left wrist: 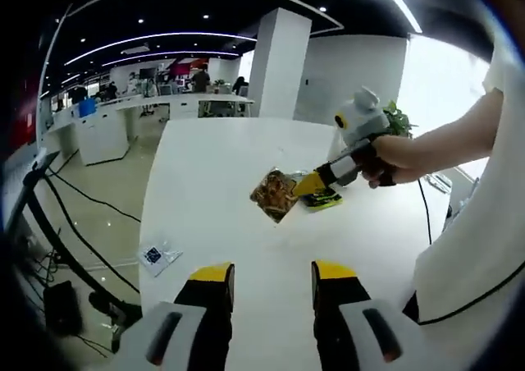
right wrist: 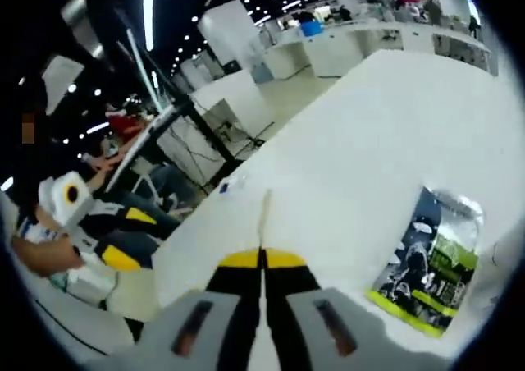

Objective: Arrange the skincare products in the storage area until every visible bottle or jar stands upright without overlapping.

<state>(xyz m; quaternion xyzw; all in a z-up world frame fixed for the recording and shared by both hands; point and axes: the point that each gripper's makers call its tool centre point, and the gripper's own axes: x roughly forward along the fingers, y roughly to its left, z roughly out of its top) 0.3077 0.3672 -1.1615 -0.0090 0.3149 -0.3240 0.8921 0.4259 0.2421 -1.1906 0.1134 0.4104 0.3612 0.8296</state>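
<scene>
Your right tongs are pinched tight on a thin brown crinkly foil packet, dangling above mid-table; your left tongs gape empty by the white table's near edge. The black-and-green printed sachet lies flat underneath. That edge-grip could slip, dropping one onto the other.

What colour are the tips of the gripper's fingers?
Yellow tips on black fingers of the left hand-held gripper, best in the left gripper view.
</scene>
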